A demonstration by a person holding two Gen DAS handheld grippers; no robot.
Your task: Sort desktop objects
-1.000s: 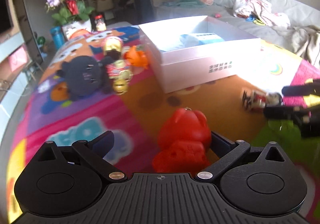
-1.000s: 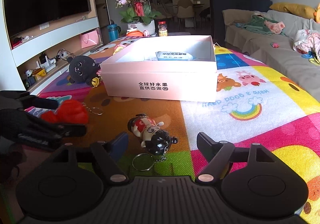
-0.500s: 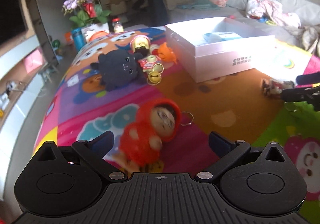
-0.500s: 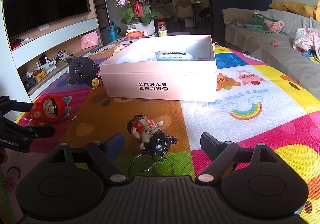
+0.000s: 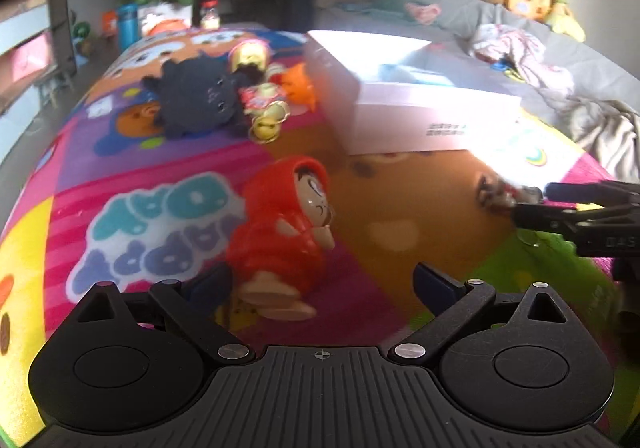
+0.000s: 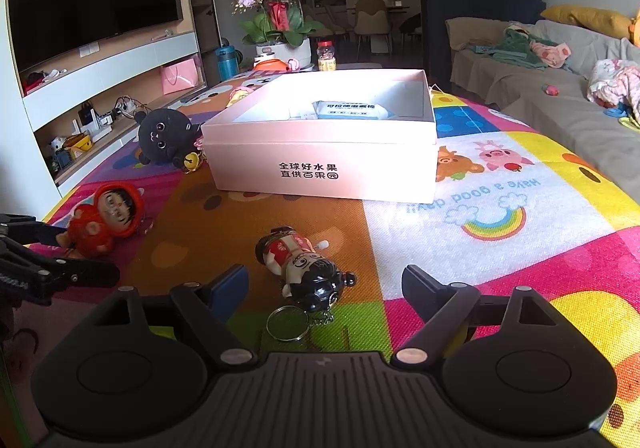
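Note:
A red hooded doll (image 5: 280, 232) lies face up on the colourful play mat (image 5: 152, 232). It is between the fingers of my left gripper (image 5: 322, 284), nearer the left one, and the jaws stand open without pressing it. A black-haired doll with a key ring (image 6: 304, 264) lies between the wide-open fingers of my right gripper (image 6: 326, 284), untouched. An open pink-white box (image 6: 320, 167) stands behind it, with a pack of wipes (image 6: 352, 109) inside. The red doll (image 6: 108, 215) and left gripper (image 6: 86, 254) show at the right wrist view's left edge. The right gripper (image 5: 532, 201) is at the left wrist view's right edge.
A black plush (image 5: 196, 99) with gold bells (image 5: 268, 123), an orange toy (image 5: 298, 85) and a gold figure (image 5: 250, 53) lie left of the box (image 5: 420, 119). A grey sofa with clothes (image 6: 560, 95) runs along the right. A potted orchid (image 6: 276, 15) stands at the far end.
The red doll has rolled face up and now lies nearer the left gripper's left finger. The left wrist view has swung. The right gripper's jaws have widened a little.

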